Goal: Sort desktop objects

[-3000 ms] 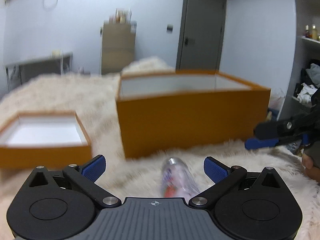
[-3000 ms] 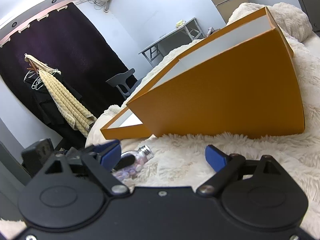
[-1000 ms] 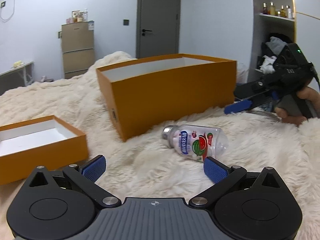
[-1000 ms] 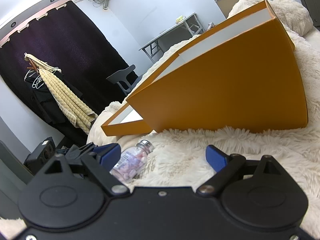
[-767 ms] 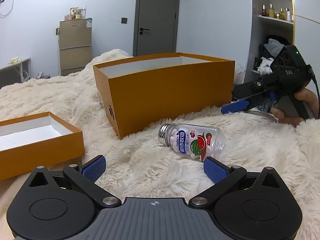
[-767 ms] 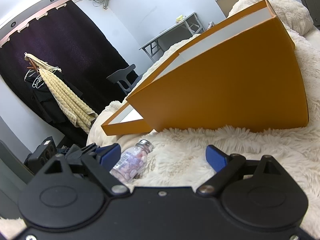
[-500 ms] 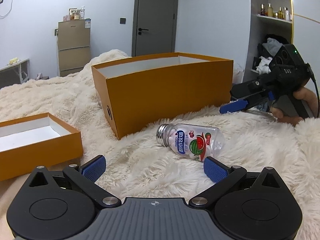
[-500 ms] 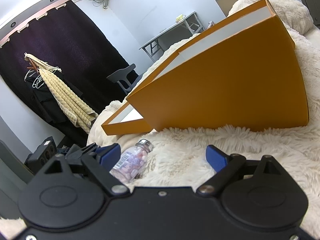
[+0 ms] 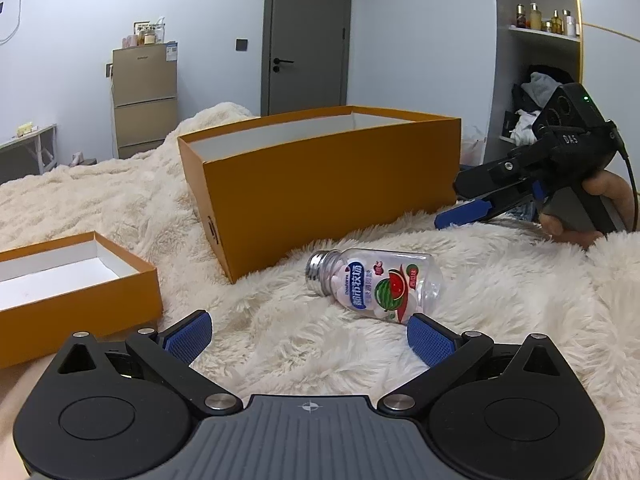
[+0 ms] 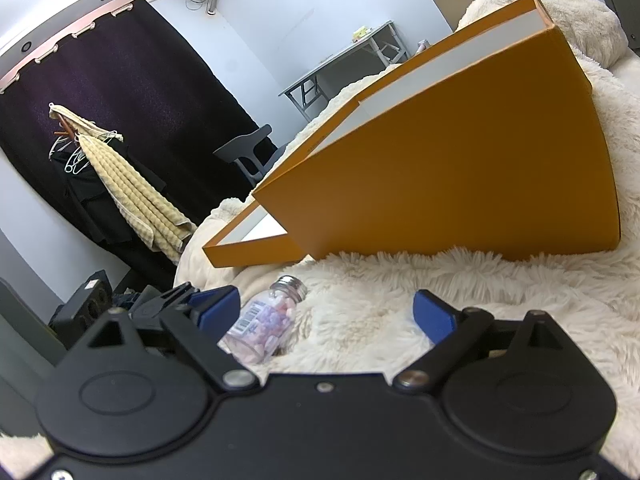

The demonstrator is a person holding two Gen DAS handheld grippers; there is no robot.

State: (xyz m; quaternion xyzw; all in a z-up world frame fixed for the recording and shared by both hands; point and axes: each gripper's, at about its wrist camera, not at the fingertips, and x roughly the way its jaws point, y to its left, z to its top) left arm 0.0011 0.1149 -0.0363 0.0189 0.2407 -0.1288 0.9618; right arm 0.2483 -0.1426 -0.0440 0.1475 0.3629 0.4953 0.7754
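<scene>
Candy bottle (image 9: 376, 282) on its side on fluffy blanket (image 9: 500, 280), ungrasped.

Left gripper (image 9: 308, 338) and right gripper (image 10: 326, 312) both spread wide, holding nothing, probably aligned for pickup. Pink tablets inside bottle. Large orange box (image 9: 320, 184) just behind; contents hidden. Shallow orange lid (image 9: 76, 280) apparently empty.

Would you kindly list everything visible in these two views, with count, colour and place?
Clear plastic candy bottle with silver cap: one, lying on its side in front of the tall box.
Tall open orange cardboard box: one, white inside, on the blanket.
Shallow orange box lid: one, white inside, left of the tall box.
Fluffy cream blanket: one, beneath everything.
Grey door: one, back wall.
Beige cabinet: one, left of the door.
Left gripper: black, blue pads, open, empty.
Right gripper: same, open, empty.
</scene>
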